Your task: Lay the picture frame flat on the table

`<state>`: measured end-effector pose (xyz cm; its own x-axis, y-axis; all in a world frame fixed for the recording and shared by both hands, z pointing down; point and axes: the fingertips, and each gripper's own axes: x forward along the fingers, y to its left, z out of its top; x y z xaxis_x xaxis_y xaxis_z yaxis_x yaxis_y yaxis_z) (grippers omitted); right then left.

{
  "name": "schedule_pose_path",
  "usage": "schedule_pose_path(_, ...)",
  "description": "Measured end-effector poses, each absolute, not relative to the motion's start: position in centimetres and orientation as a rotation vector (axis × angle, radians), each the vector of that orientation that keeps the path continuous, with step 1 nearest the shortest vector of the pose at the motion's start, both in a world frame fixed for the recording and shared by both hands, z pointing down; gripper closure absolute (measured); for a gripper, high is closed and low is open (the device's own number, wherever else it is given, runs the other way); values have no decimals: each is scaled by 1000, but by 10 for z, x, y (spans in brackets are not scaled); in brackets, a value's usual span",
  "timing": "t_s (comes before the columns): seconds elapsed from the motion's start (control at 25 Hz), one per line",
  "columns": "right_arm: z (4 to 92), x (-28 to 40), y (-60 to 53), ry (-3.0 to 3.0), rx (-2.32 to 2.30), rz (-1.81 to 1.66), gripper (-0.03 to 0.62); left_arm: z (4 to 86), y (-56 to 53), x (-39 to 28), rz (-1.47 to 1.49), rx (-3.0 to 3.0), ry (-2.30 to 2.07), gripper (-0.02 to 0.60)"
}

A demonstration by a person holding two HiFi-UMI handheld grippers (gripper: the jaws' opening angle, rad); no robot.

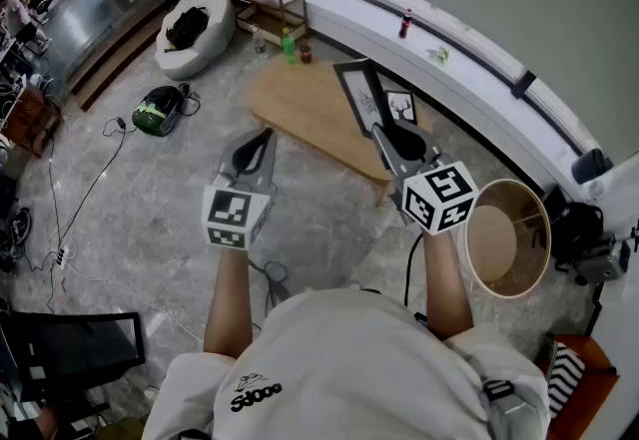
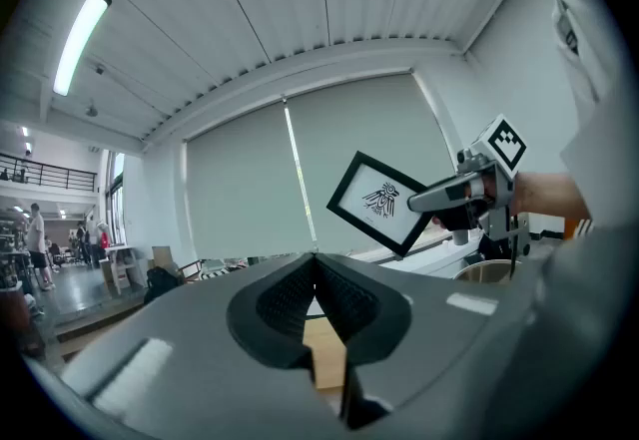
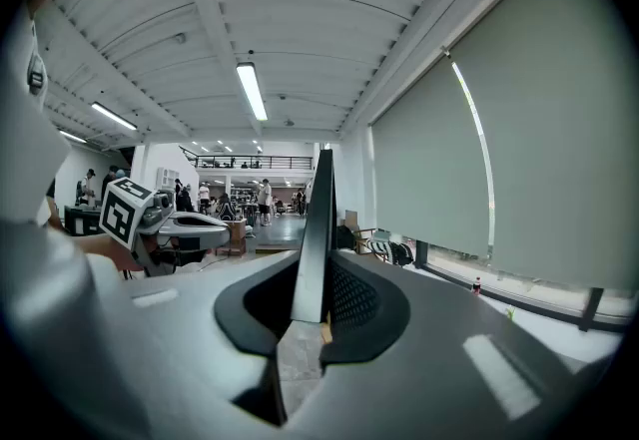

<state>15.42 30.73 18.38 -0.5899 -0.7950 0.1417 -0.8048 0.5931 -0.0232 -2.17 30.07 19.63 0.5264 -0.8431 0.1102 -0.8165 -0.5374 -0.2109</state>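
My right gripper [image 1: 382,132] is shut on a black picture frame [image 1: 361,97] with a bird drawing and holds it up, tilted, over the wooden table [image 1: 300,104]. In the right gripper view the frame [image 3: 318,219] runs edge-on between the pads of the right gripper [image 3: 318,280]. From the left gripper view the frame [image 2: 384,201] hangs in the air, and the right gripper [image 2: 454,195] grips its lower right corner. The left gripper [image 1: 258,144] floats left of the frame over the table's near edge. It [image 2: 316,273] is shut with nothing in it.
A small frame with a deer picture [image 1: 400,107] stands on the table's far right. A green bottle [image 1: 289,47] stands on the floor behind the table. A round wooden drum [image 1: 509,236] is at my right, a white beanbag [image 1: 195,29] far left, a long white ledge [image 1: 449,59] behind.
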Motion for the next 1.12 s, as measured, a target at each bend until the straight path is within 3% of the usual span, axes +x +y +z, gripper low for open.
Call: schedule_pose_path(1.12, 209, 217, 322, -2850, 1116, 222, 546, 230, 326, 41, -309, -2621, 1631, 572)
